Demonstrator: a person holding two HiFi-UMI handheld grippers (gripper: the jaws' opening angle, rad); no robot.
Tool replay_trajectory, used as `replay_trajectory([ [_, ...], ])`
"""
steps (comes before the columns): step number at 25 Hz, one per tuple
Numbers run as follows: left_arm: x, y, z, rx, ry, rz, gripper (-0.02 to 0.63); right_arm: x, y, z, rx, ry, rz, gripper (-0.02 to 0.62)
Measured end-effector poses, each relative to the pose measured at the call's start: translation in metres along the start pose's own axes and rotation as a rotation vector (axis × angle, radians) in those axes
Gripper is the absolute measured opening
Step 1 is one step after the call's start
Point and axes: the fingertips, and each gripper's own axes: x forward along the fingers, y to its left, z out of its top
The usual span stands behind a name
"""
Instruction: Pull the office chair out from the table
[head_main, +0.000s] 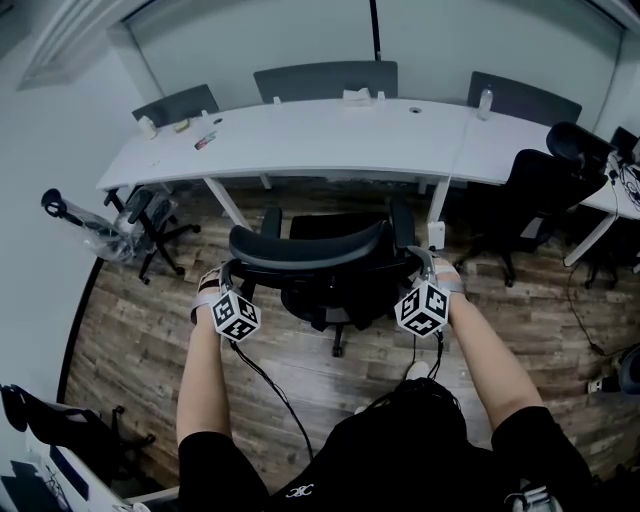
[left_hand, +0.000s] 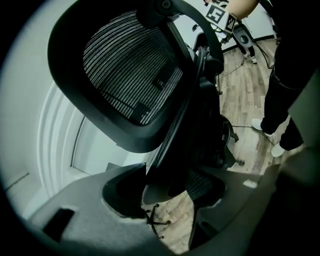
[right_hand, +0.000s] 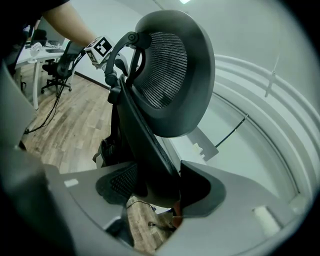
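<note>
The black mesh office chair (head_main: 310, 258) stands on the wood floor just in front of the long white table (head_main: 330, 140), its back toward me. My left gripper (head_main: 228, 275) is shut on the left edge of the backrest, and my right gripper (head_main: 424, 264) is shut on the right edge. In the left gripper view the backrest frame (left_hand: 170, 150) runs down between the jaws of the left gripper (left_hand: 165, 192), with the headrest (left_hand: 130, 75) above. The right gripper view has the same frame (right_hand: 145, 145) clamped in the right gripper (right_hand: 155, 192), under the headrest (right_hand: 170, 65).
Another black chair (head_main: 545, 185) stands at the right end of the table, and a plastic-wrapped chair (head_main: 145, 220) at the left. Grey chairs (head_main: 325, 78) line the table's far side. Small items and a bottle (head_main: 485, 100) lie on the tabletop. Cables trail on the floor behind the chair.
</note>
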Motion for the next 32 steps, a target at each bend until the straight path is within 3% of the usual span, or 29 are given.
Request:
replay_trajectory([
  [7,-0.012,-0.008,-0.001,-0.014,0.007,0.007,0.222,-0.014,0.009,-0.001,-0.007,-0.028,0.008,0.267],
  [11,-0.014,-0.01,0.0,-0.081,0.01,0.08,0.254,-0.017,0.011,-0.001,-0.005,-0.036,0.02,0.267],
  [14,-0.018,-0.012,0.005,-0.214,0.02,0.13,0.298,-0.02,0.01,0.0,0.019,-0.063,0.038,0.276],
  [17,-0.036,-0.02,0.016,-0.368,-0.008,0.169,0.298,-0.028,0.008,0.0,0.09,-0.091,0.061,0.29],
  [19,-0.054,-0.026,0.027,-0.477,-0.049,0.209,0.256,-0.041,0.003,0.003,0.158,-0.138,0.056,0.275],
  [21,-0.073,-0.032,0.045,-0.604,-0.105,0.239,0.152,-0.059,-0.008,0.006,0.246,-0.21,0.031,0.21],
  [25,-0.115,-0.043,0.085,-0.833,-0.203,0.282,0.009,-0.093,-0.018,0.012,0.439,-0.309,0.012,0.009],
  [32,-0.167,-0.079,0.163,-1.003,-0.315,0.254,0.006,-0.139,-0.009,0.024,0.694,-0.432,0.051,0.006],
])
